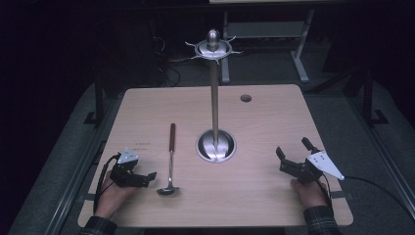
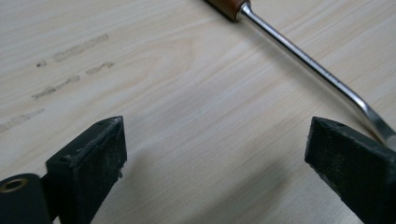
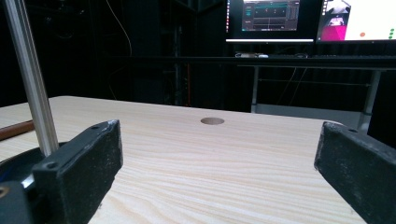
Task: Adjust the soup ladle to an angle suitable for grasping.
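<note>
A metal ladle [image 1: 171,159] with a brown wooden handle lies on the wooden table [image 1: 269,117], bowl toward the front edge. A steel utensil stand [image 1: 215,98] with a round base and hooked top rises at the table's middle. My left gripper [image 1: 147,178] rests at the front left, just left of the ladle's bowl, open with nothing between its jaws; the left gripper view has the ladle's shaft [image 2: 303,60] running past the right jaw. My right gripper [image 1: 292,152] sits open at the front right, angled toward the stand's pole [image 3: 30,79].
A round cable hole [image 1: 246,98] lies near the table's far right; it shows in the right gripper view as well [image 3: 212,121]. Another desk with monitors [image 3: 271,18] stands beyond the table. Dark floor surrounds the table.
</note>
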